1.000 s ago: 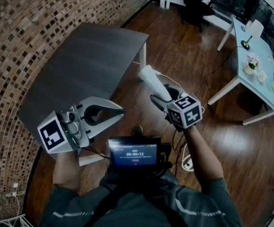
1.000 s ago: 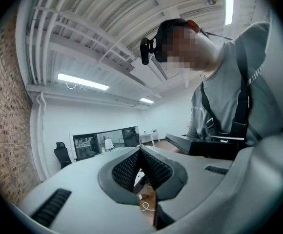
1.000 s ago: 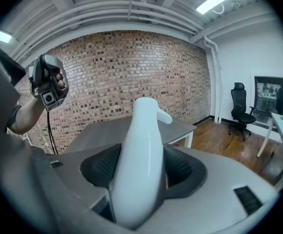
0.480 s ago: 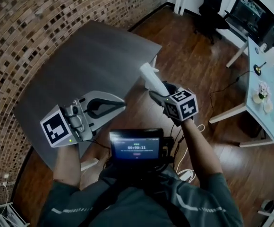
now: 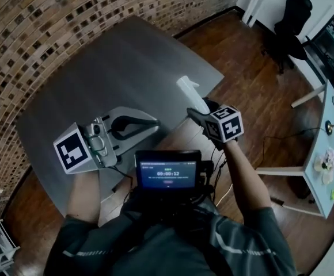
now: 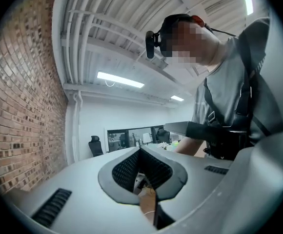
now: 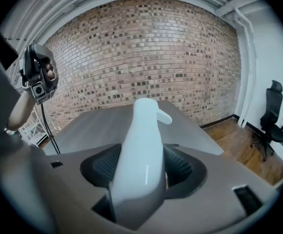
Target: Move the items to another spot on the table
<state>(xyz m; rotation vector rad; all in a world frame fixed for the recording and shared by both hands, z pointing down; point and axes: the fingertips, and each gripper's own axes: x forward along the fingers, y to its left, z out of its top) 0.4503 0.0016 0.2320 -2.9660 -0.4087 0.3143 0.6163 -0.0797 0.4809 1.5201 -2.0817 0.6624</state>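
Note:
My right gripper (image 5: 198, 112) is shut on a white bottle with a short bent spout (image 5: 191, 94); the bottle sticks up and forward out of the jaws, above the near edge of the dark grey table (image 5: 98, 68). In the right gripper view the bottle (image 7: 141, 155) fills the gap between both pads, with the table (image 7: 97, 123) beyond it. My left gripper (image 5: 156, 124) hangs over the table's near side. Its tips meet and nothing sits between them, as the left gripper view (image 6: 140, 150) confirms.
A brick wall (image 5: 34, 22) runs behind the table. To the right is wooden floor (image 5: 253, 91), a black office chair (image 5: 291, 19) and a light blue desk with small things on it (image 5: 328, 177). A screen (image 5: 167, 174) hangs at my chest.
Both grippers have travelled from above the floor beside the table to above its near edge. The right one carries the white bottle throughout. The jaws have not changed.

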